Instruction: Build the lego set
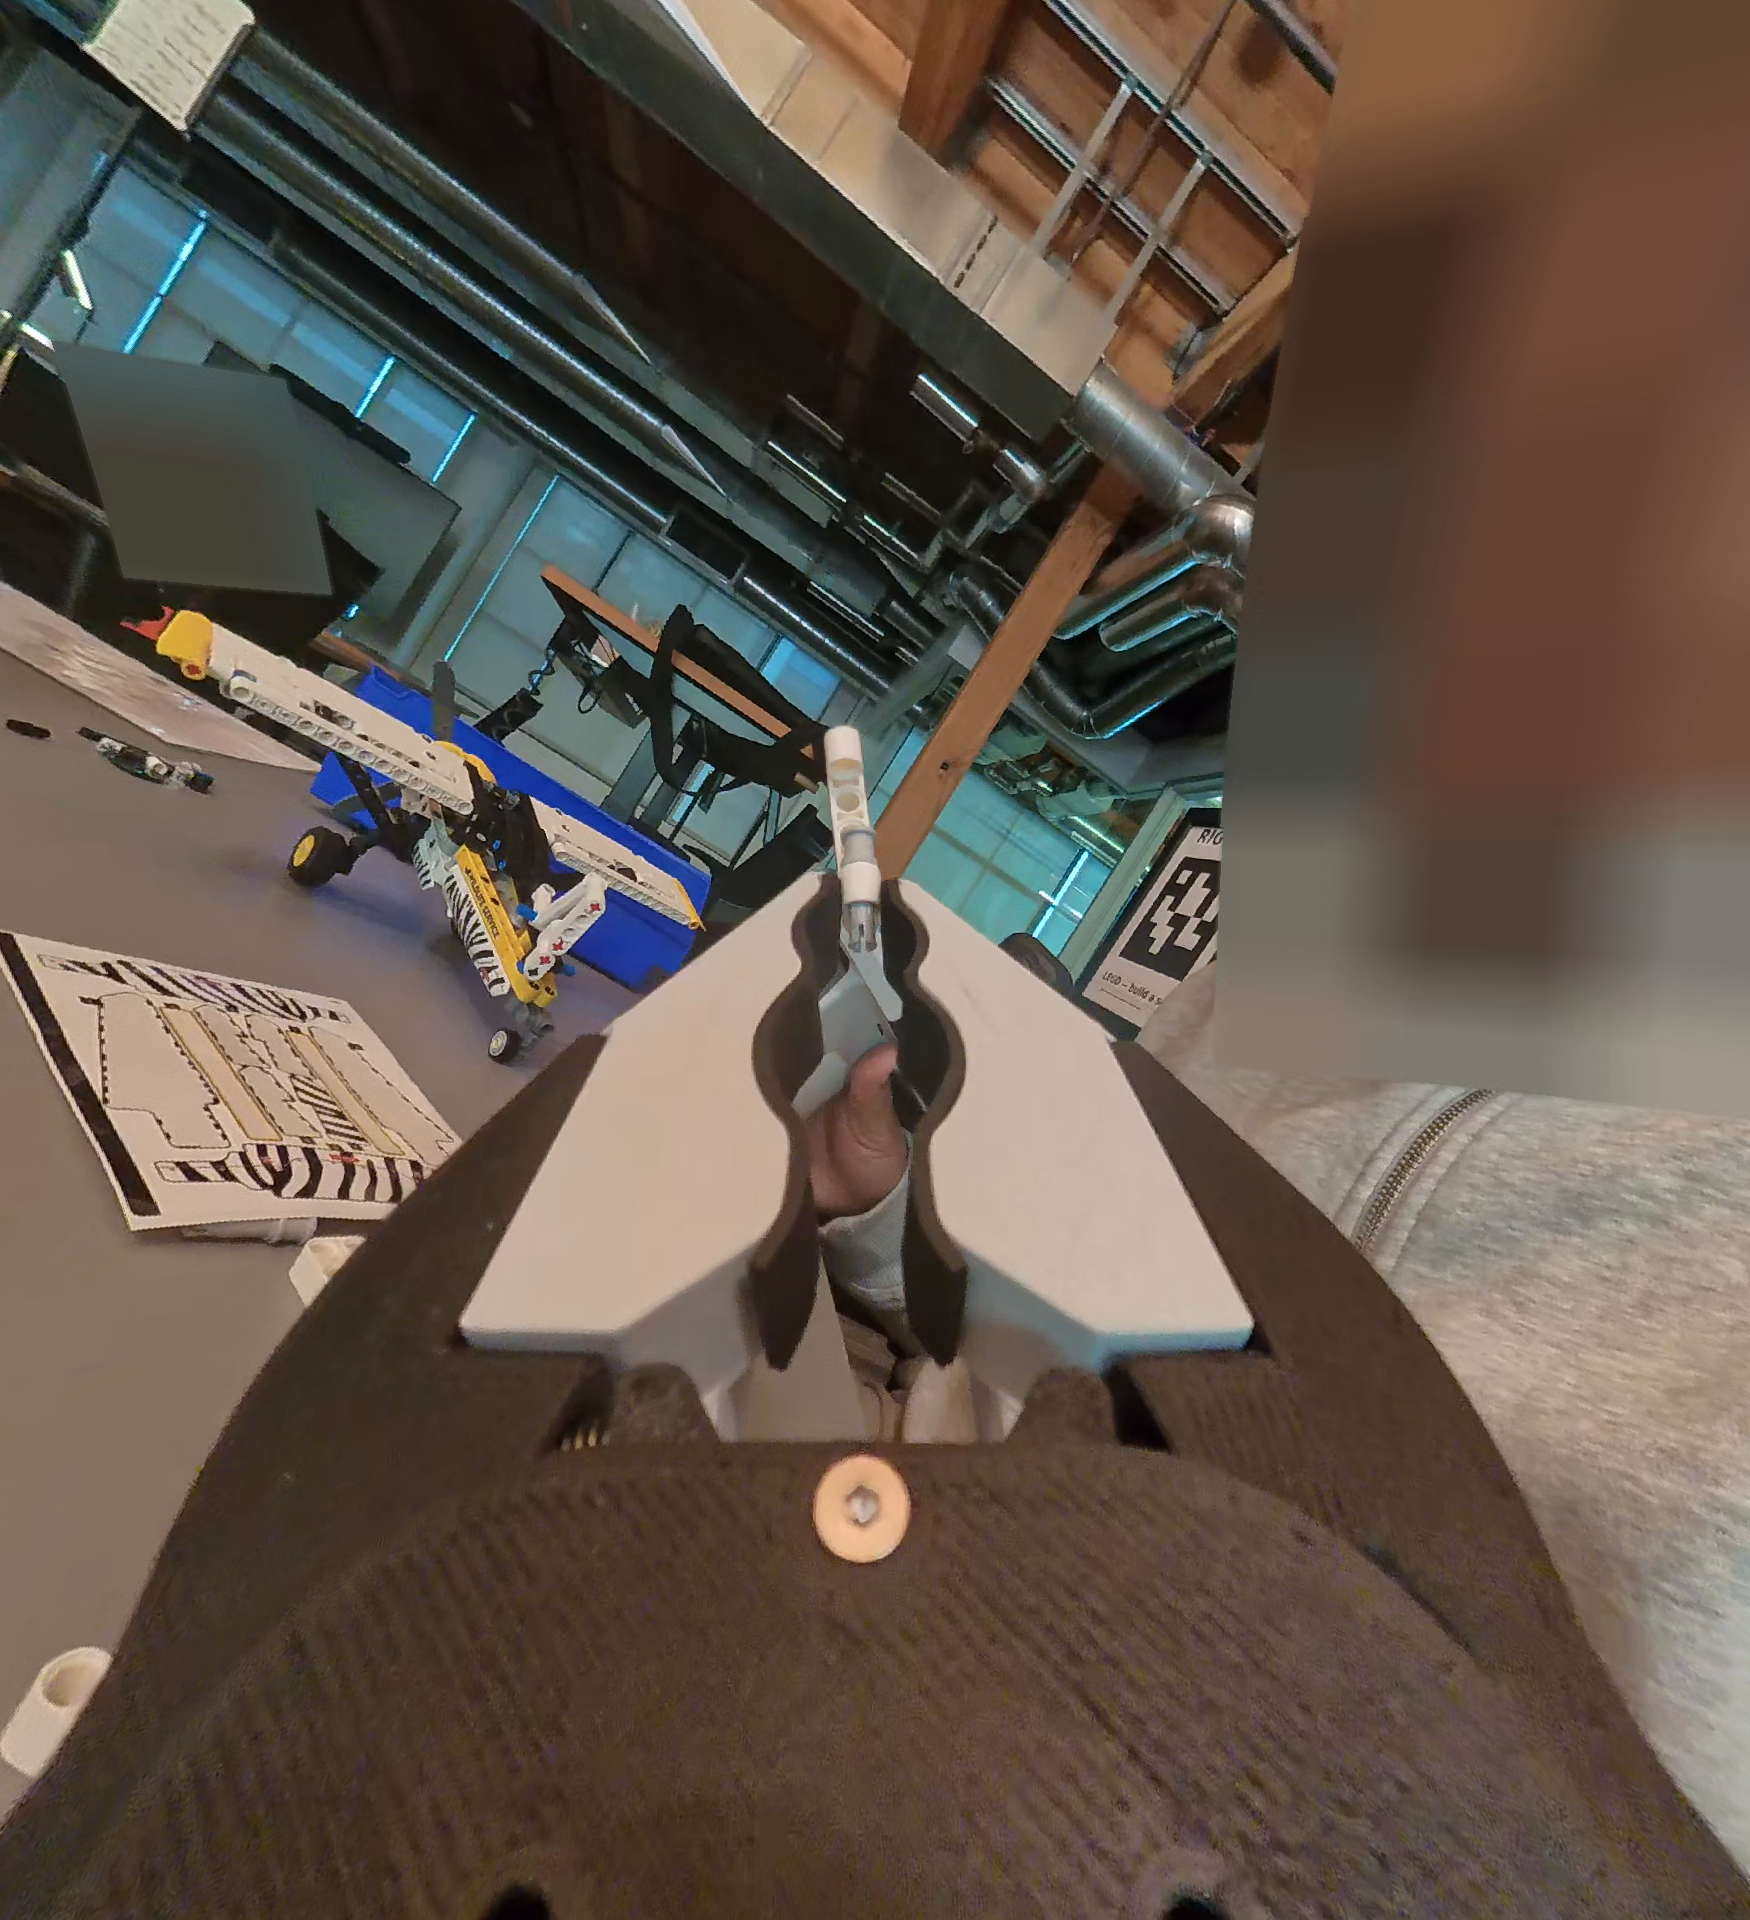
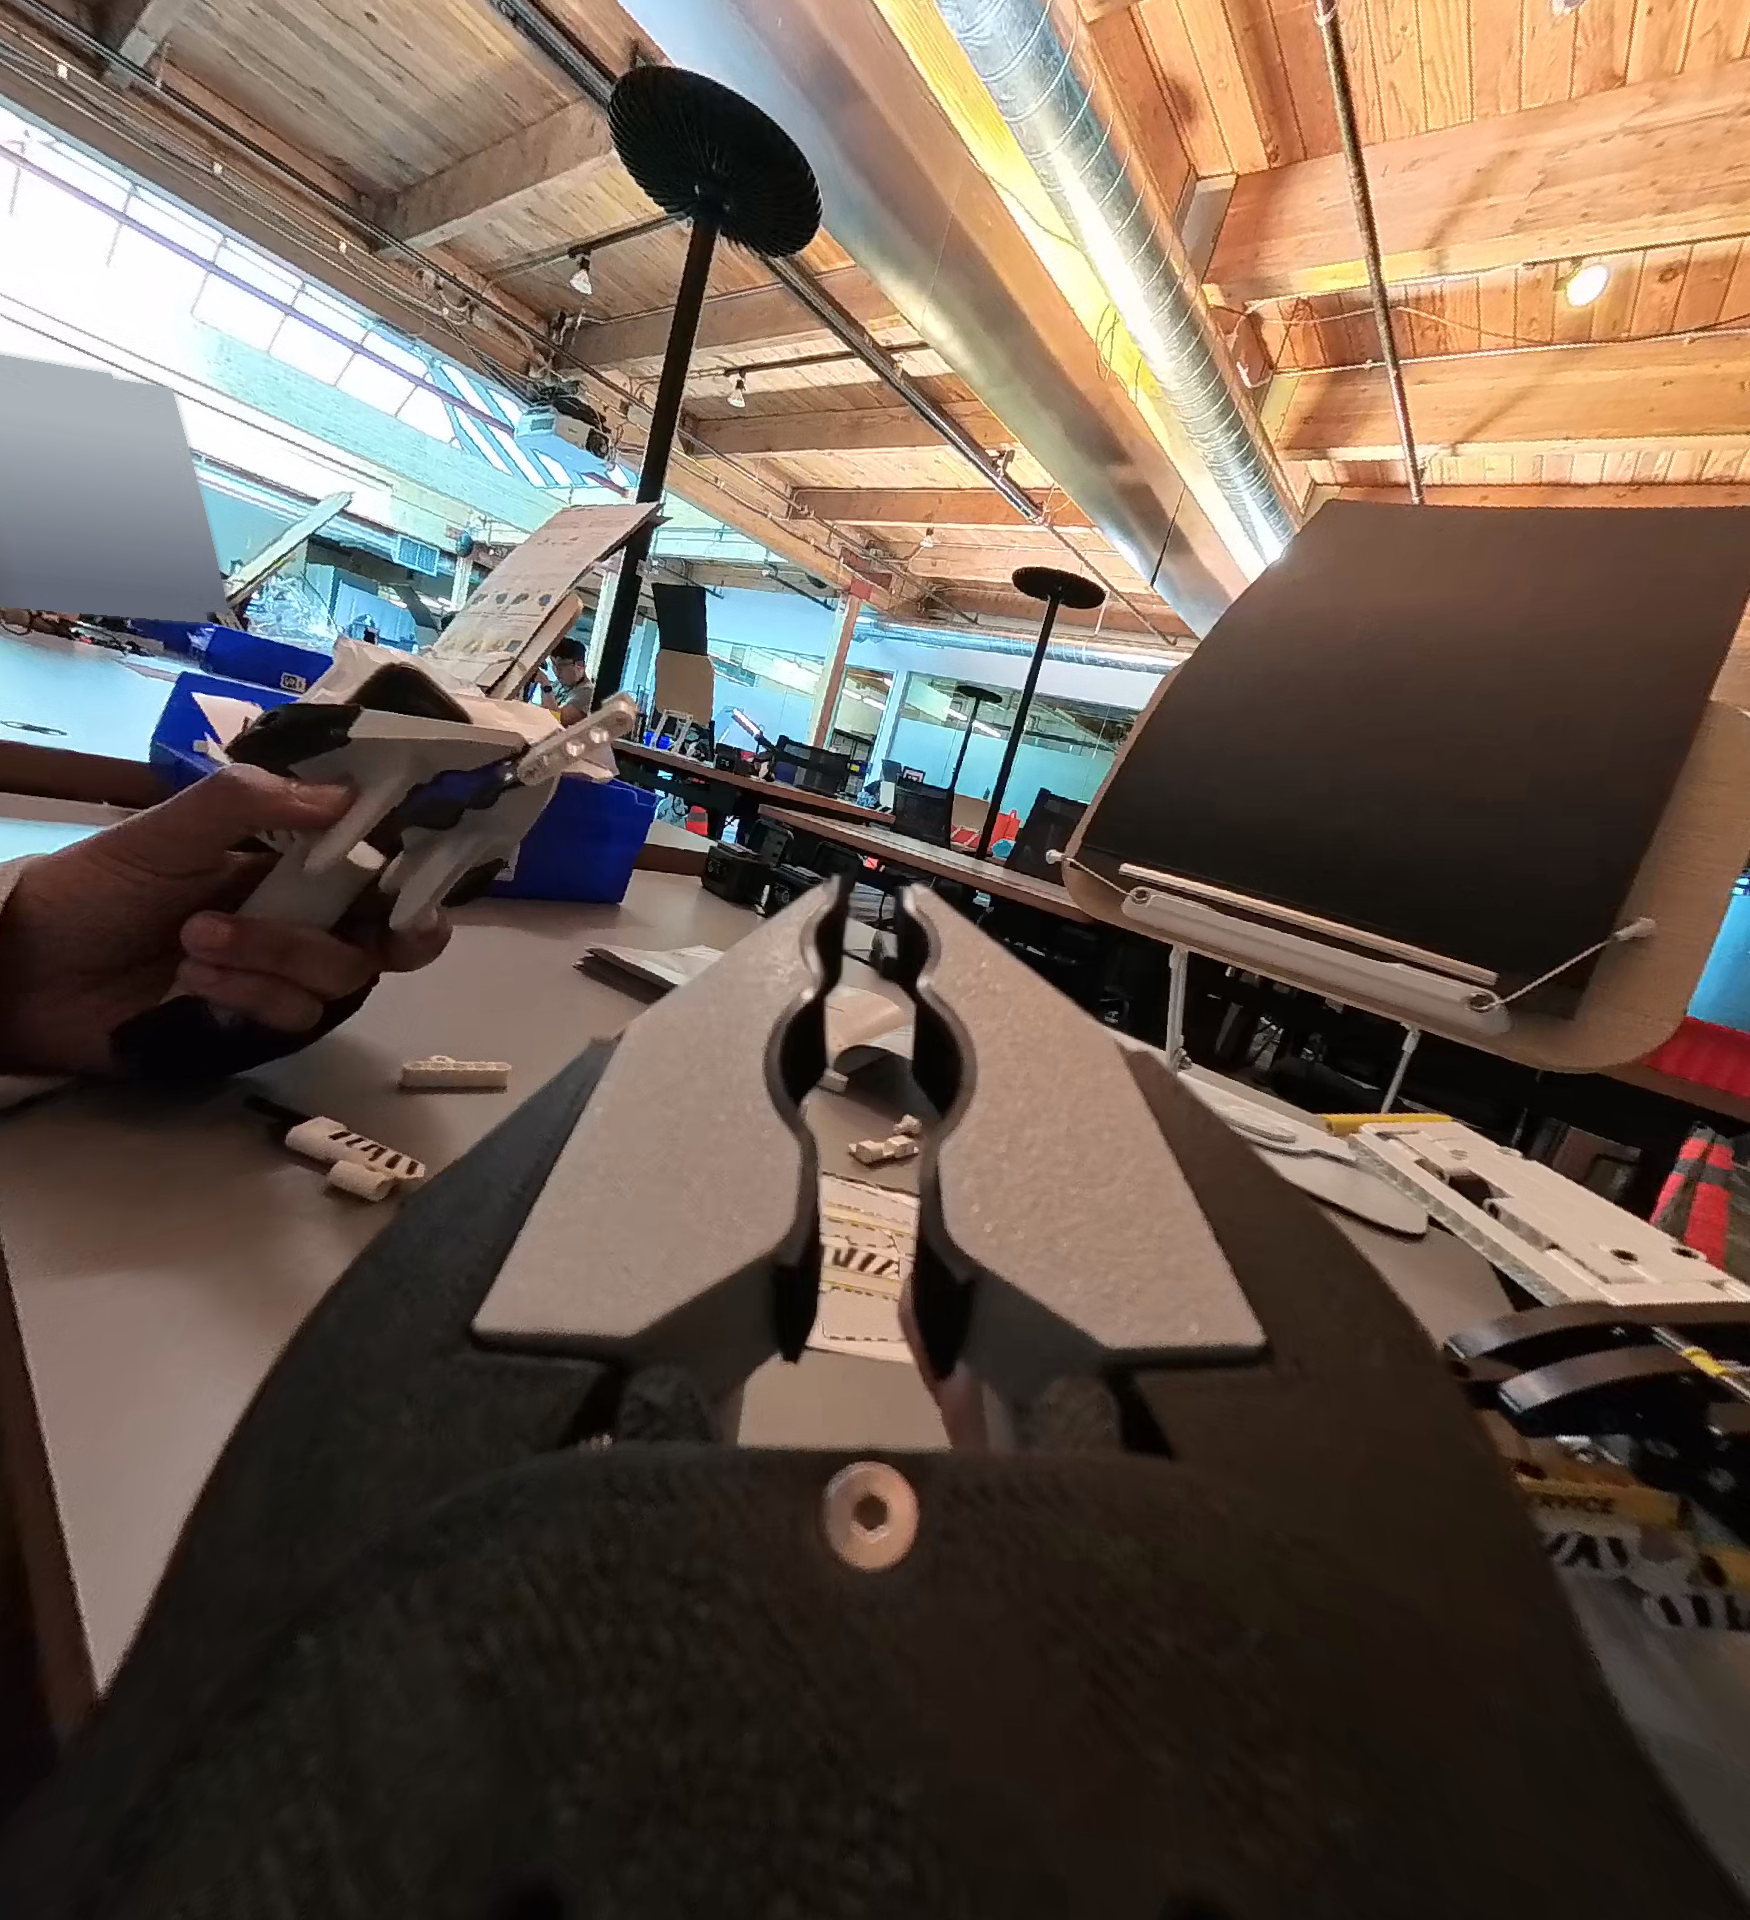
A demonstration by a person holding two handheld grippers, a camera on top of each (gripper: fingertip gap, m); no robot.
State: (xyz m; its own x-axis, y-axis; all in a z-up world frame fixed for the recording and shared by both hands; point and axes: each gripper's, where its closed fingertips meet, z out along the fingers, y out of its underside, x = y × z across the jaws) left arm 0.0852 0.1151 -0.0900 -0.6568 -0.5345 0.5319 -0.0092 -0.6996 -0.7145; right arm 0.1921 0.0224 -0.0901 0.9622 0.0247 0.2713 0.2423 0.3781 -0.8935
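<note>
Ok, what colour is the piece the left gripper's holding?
White, a slim beam clamped between the left gripper's fingers; clearest in the left wrist view.

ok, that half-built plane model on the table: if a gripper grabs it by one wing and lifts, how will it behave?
The plane model is probably light: open beam framework. It stands on small wheels, so a push would likely roll it, not slide it. The long white wing overhangs far, so lifting there may swing the body or pop joints.

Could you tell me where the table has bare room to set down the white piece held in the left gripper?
Bare grey table lies between the sticker sheet and the partly built model. It is crowded around the loose white pieces and by the blue bin.
</note>
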